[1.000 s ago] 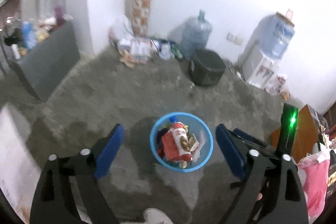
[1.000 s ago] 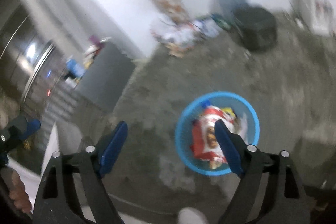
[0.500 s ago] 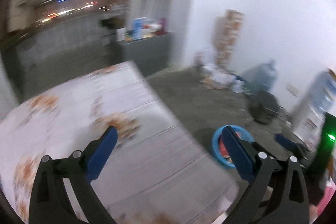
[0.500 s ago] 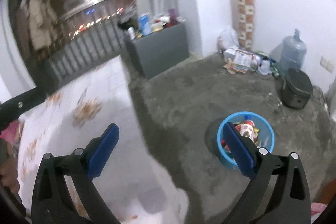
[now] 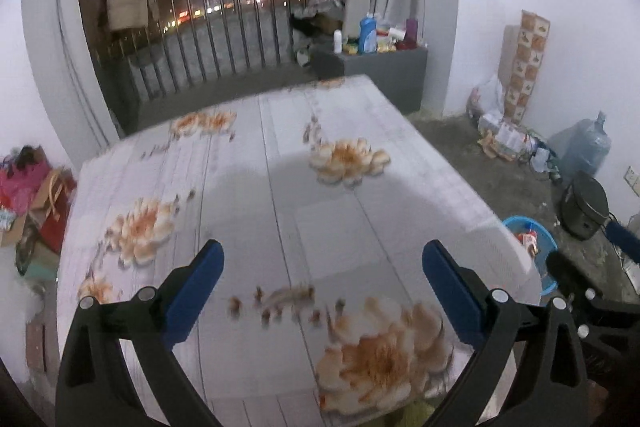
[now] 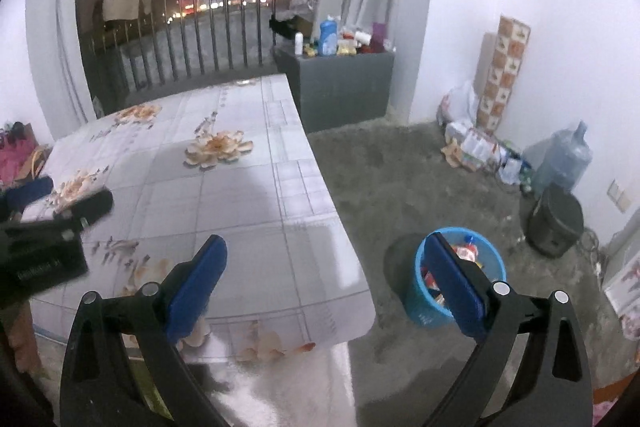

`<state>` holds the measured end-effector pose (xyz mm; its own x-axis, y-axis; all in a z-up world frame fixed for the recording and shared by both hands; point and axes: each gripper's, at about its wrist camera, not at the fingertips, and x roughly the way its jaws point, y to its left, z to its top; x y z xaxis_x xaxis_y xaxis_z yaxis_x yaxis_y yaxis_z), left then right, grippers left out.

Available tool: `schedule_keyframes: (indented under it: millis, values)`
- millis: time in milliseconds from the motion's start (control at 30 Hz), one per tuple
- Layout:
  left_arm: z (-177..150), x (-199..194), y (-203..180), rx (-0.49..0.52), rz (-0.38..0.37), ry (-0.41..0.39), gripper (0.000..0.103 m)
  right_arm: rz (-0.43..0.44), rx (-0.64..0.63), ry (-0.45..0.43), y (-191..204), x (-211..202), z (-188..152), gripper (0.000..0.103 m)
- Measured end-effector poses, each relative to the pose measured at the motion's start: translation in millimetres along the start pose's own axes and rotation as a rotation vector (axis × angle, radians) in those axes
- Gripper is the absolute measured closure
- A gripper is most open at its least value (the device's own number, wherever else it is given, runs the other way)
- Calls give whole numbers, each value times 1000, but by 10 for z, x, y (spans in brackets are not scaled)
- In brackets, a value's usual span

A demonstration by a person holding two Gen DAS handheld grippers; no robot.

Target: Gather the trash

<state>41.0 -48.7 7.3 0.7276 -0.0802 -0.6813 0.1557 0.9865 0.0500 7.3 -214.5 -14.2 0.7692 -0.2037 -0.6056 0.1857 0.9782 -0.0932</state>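
Hovering over a flower-print table [image 5: 280,211], the left gripper [image 5: 320,267] has its blue jaws spread wide w/ nothing between them. The right gripper [image 6: 324,267] is likewise spread & empty, its right pad overlapping the view of a blue trash bin [image 6: 492,259] on the concrete floor [image 6: 400,179] just ahead, beside the table's edge. The bin is packed w/ wrappers [image 6: 466,251]. A dark pot [image 6: 556,223] & a water jug [image 6: 564,159] sit farther off to the right.
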Motion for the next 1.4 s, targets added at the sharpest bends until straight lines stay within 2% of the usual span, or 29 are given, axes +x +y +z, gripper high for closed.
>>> schedule_keyframes:
  millis: [67, 167, 400, 567, 900, 1400]
  values:
    - [-51, -16, 0, -1, -4, 22, 6, 7, -2, -15, 34, -52, -25, 8]
    - [-87, 13, -12, -2, 6, 48, 6, 4, -7, 13, 52, -30, -52, 8]
    - [-145, 127, -57, -3, 24, 113, 6, -96, -38, 168, -46, 206, -265, 8]
    - [-191, 177, -72, 12, 33, 136, 6, -116, -48, 204, -44, 226, -386, 8]
    - [-199, 229, -169, 57, 29, 155, 6, -173, -34, 240, -222, 260, -475, 8]
    - [-192, 229, -281, 90, 30, 156, 6, -182, -15, 241, -287, 287, -500, 8]
